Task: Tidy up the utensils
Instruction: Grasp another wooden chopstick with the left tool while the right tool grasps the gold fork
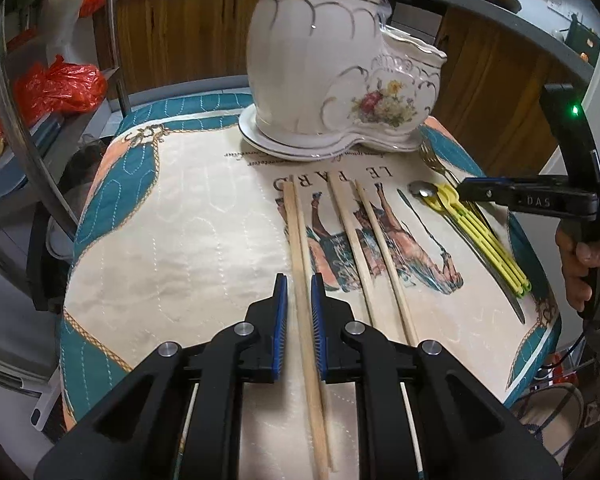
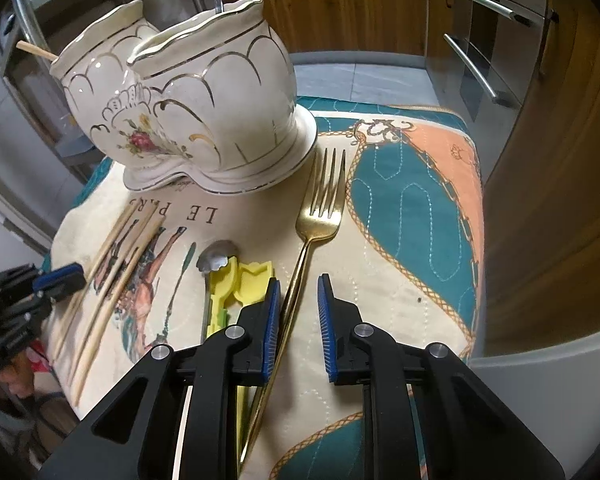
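Quilted tabletop point(image 1: 180, 216) before the ceramic holder point(image 1: 320, 72): my left tongs point(image 1: 300, 300) nearly pinch lengthwise chopsticks point(image 1: 300, 248), my right tongs point(image 2: 298, 304), still apart, straddle the gold fork point(image 2: 320, 208).

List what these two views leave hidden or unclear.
- Left wrist view: the chopstick pair's near ends run under the left gripper.
- Right wrist view: the gold fork's handle end passes under the right gripper.
- Both views: the ceramic holder's inside is hidden by its walls.
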Demonstrator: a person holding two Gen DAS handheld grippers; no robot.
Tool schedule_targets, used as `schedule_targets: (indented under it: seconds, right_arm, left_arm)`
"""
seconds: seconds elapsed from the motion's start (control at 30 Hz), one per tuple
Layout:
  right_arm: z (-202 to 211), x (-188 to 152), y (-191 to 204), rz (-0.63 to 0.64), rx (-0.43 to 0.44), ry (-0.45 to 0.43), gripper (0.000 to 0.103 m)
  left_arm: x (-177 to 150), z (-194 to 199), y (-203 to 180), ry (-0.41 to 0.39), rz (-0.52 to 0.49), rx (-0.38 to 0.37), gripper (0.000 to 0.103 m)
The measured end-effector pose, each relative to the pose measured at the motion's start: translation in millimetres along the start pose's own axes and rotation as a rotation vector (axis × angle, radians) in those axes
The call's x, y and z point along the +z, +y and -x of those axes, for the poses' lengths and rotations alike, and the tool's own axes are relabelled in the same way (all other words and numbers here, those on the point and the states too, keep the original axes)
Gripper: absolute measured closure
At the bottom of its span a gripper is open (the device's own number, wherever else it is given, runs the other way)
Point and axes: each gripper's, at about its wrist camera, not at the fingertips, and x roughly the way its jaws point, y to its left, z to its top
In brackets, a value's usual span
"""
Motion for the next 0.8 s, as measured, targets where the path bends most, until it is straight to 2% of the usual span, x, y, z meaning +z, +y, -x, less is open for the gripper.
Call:
schedule_targets:
  seconds: [0.23, 0.33, 0.53, 0.8]
  right_arm:
    - [0.4, 0.6, 1.9, 0.009, -0.008, 0.009, 0.084]
    - [0.9, 0.0, 1.8, 0.013, -0.011, 0.012, 0.084]
    - [1.8, -0.4, 1.9, 0.018, -0.016, 0.017, 0.084]
    - [1.6, 0.2, 1.0, 0.018, -0.016, 0.020, 0.084]
  left_arm:
    - [5.8, -9.1, -5.7, 0.028, -0.054, 0.012, 0.091]
    - [9.8, -11.7, -3.8, 0.035, -0.046, 0.012, 0.091]
    - [13.5, -11.4, 6.2, 0.030, 0.008, -0.047, 0.091]
    - [16.4, -15.8, 9.8, 0.046, -0.008, -0.012, 0.091]
